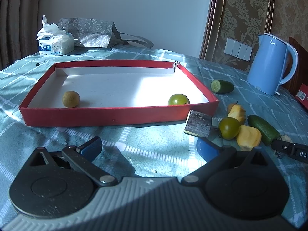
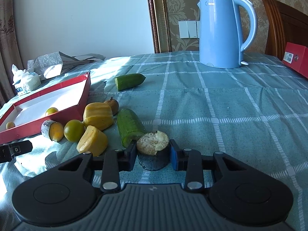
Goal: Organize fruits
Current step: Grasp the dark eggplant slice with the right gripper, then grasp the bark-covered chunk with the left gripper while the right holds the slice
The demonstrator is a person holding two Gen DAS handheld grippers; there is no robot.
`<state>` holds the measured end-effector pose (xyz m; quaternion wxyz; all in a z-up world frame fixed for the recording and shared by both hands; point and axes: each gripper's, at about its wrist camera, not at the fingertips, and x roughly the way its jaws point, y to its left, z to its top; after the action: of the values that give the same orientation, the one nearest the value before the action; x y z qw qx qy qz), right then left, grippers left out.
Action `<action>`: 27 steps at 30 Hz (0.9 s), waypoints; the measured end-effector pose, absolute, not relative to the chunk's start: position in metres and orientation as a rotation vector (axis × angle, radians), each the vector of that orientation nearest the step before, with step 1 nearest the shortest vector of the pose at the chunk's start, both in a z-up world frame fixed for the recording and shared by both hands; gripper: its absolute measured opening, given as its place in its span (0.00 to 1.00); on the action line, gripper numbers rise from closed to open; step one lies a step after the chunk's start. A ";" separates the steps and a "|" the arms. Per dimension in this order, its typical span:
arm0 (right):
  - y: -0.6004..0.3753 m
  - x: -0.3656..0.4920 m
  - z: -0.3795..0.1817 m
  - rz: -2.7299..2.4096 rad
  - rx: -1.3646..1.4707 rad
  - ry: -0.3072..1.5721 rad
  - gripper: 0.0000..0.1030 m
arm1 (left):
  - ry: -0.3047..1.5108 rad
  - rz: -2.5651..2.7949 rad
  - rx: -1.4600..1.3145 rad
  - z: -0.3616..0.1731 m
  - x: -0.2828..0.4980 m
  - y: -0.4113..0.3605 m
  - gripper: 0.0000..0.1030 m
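Right tongs squeeze a dark stump with a pale cut top, low over the worktop, just right of the fruit pile. Left tongs gape wide, holding nothing, near the red tray. Inside the tray sit a brown ball and a green tomato.

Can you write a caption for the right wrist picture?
Right gripper shut on a dark stub, beside cut fruit and a red tray.
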<state>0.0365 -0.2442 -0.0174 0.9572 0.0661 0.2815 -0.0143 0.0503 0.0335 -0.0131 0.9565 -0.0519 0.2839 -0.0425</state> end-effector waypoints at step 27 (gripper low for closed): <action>-0.264 0.031 -0.019 -0.050 0.253 0.553 0.33 | 0.479 -0.166 0.163 -0.009 0.079 -0.033 0.76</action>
<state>0.0312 -0.2635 -0.0186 0.9538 0.1248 0.2723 -0.0245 0.0785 -0.0329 -0.0094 0.9648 0.0807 0.2365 -0.0821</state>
